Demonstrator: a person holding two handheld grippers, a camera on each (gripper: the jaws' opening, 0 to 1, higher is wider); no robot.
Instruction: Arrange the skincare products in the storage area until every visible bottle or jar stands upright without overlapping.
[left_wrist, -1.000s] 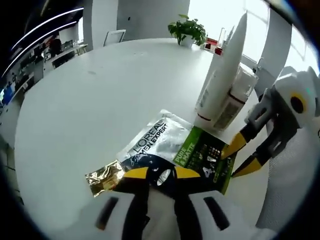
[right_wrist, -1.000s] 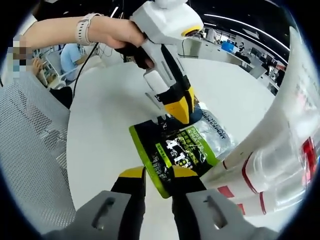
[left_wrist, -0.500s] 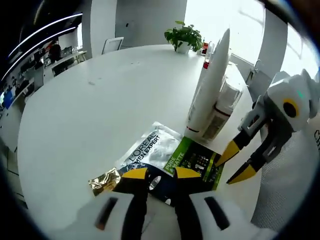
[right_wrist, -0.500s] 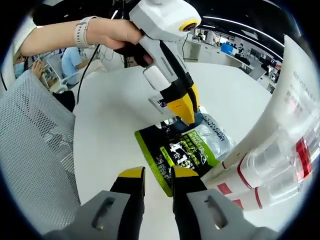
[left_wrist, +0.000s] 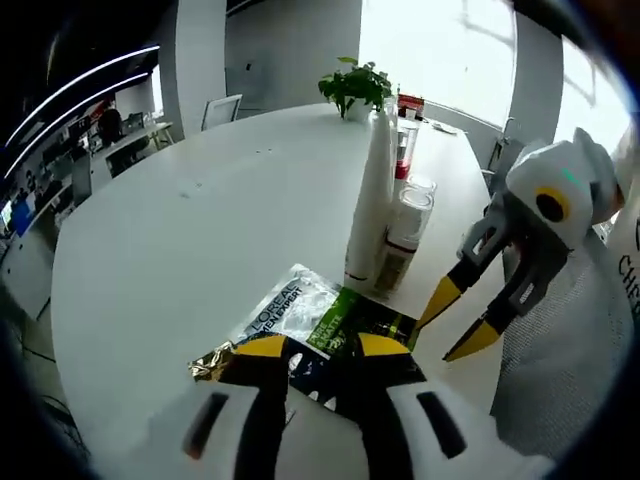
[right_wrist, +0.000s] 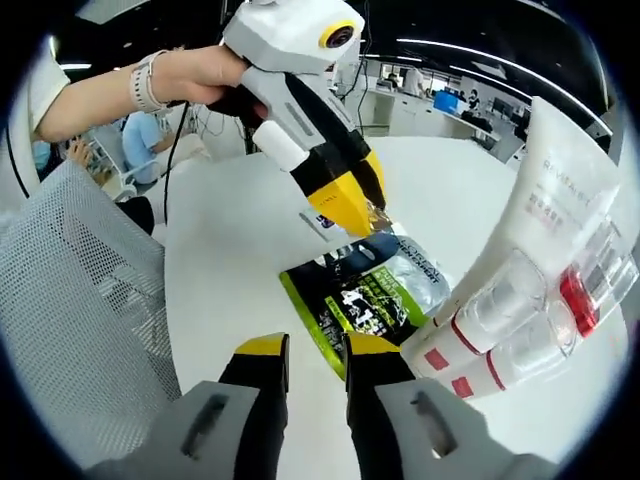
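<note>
The left gripper (right_wrist: 350, 205), gripped by a bare hand (right_wrist: 205, 80) with a wristband, points down, jaws nearly together. The right gripper (left_wrist: 458, 320) hangs with jaws apart.

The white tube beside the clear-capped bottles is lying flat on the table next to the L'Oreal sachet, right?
Not quite. The white tube stands upright on its cap, as the left gripper view shows. It is beside the clear-capped bottles, next to the L'Oreal sachet on the white table.
</note>
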